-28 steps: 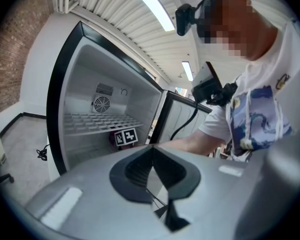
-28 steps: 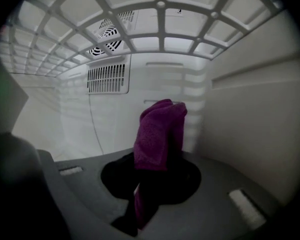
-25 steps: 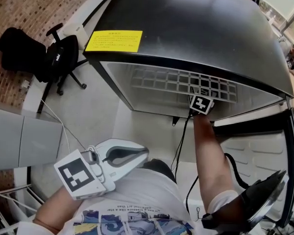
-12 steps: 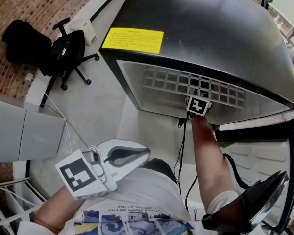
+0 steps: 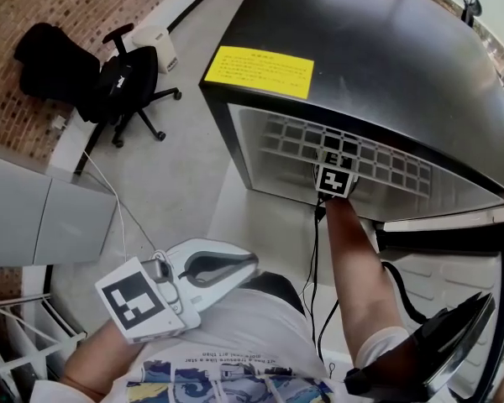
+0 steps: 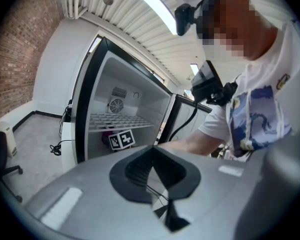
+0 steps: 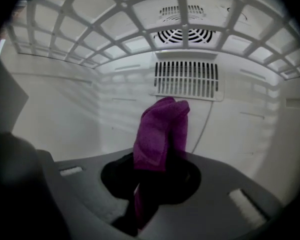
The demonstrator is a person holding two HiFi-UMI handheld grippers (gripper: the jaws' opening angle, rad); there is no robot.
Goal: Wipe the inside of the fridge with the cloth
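The black fridge [image 5: 378, 57] fills the head view, and its open door [image 5: 454, 267] is cut off at the right edge. An office chair [image 5: 122, 86] stands well apart on the floor. The right tool [image 7: 157, 166] is inside, under the wire shelf [image 5: 353, 154]. From above only its marker cube [image 5: 336, 180] shows. Its own view shows the jaws clamped on the purple cloth [image 7: 161, 131], near the vented back wall [image 7: 186, 80]; whether the cloth touches it is unclear. The left tool [image 5: 248, 264], jaws together and empty, hangs outside by the person's shirt [image 5: 235, 342].
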